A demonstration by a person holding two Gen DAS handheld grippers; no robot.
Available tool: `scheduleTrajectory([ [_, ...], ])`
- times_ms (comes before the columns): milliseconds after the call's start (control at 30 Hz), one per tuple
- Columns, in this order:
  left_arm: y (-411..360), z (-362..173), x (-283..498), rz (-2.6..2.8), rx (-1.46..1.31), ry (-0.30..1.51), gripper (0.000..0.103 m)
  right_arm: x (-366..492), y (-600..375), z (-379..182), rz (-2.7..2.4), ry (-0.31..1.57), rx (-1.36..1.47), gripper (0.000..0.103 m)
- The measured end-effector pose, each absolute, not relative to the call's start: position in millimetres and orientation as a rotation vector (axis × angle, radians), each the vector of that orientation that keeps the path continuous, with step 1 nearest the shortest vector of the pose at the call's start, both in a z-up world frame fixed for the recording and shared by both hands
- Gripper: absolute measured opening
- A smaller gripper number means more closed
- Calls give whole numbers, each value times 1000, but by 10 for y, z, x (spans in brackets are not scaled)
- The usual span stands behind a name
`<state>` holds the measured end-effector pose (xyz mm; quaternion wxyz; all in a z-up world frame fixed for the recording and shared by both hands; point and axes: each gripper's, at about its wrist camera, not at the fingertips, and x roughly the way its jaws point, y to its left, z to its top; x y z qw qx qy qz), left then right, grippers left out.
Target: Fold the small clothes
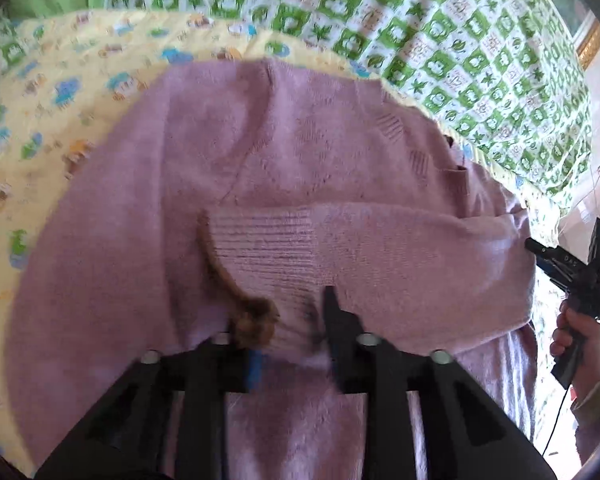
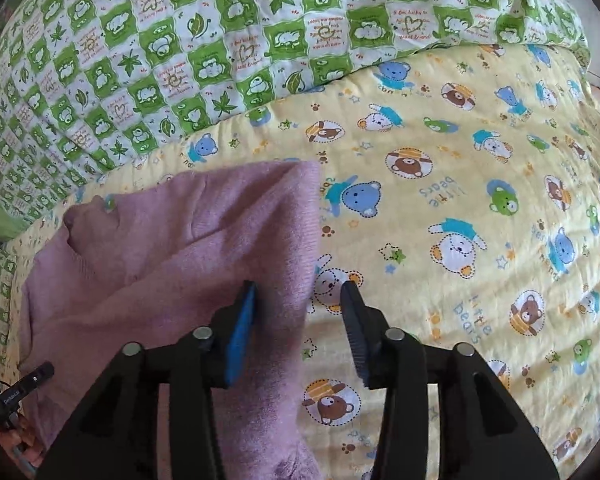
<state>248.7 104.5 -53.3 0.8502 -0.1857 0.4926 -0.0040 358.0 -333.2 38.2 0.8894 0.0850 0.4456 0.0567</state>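
A: Currently, where is the pink sweater [image 1: 284, 184] lying relative to each tool?

B: Taking the sweater as the reference: the left gripper [image 1: 288, 320] is sitting directly over its middle, above the ribbed cuff [image 1: 260, 240] of a sleeve folded across the body. Its fingers are standing apart, with knit showing between them and nothing clamped. A brown tuft [image 1: 256, 320] is lying at the left finger; what it is cannot be told.

A: And the sweater's long axis?

B: In the left wrist view it is running away from the gripper, toward the green checked quilt [image 1: 420, 40]. The folded sleeve is crossing that axis, pointing to the right.

A: The right side?

B: The right gripper [image 2: 298, 312] is straddling the sweater's right edge [image 2: 312, 240]: its blue-padded finger [image 2: 242, 332] is lying over pink knit, the other over the yellow bear-print sheet [image 2: 460, 200]. The jaws are open and holding nothing.

A: Which hand is nearer for the coming fold?

B: Judging from this, both are within reach, but the right one is already aligned on an edge. The right hand [image 1: 580, 340] is holding its tool by the handle, just beside the sweater.
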Motion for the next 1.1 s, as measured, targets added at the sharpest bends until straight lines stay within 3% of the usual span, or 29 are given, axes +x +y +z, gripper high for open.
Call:
scheduleTrajectory([
  [67, 1085, -376, 2355, 21, -381, 1031, 64, 3494, -3354, 460, 125, 909, 210, 48],
  [233, 1269, -167, 1841, 66, -396, 1050, 74, 3118, -3276, 646, 175, 878, 280, 55],
  [533, 1093, -350, 808, 58, -360, 1296, 76, 2384, -2712, 547, 319, 954, 283, 57],
  [700, 659, -491, 476, 45, -149, 1401, 77, 2144, -2495, 438, 348, 989, 293, 57],
  [733, 602, -513, 454, 51, -99, 1403, 76, 2104, -2461, 440, 353, 990, 291, 57],
  [800, 575, -560, 428, 61, -42, 1407, 58, 2044, -2406, 453, 363, 987, 286, 57],
  [867, 655, -527, 420, 44, -81, 1394, 25, 2005, -2367, 486, 369, 982, 283, 57],
  [933, 841, -425, 422, 14, -178, 1373, 8, 1966, -2354, 531, 371, 970, 281, 57],
  [1100, 1226, 74, 623, -69, -421, 1225, 7, 1917, -2432, 602, 349, 946, 289, 57],
])
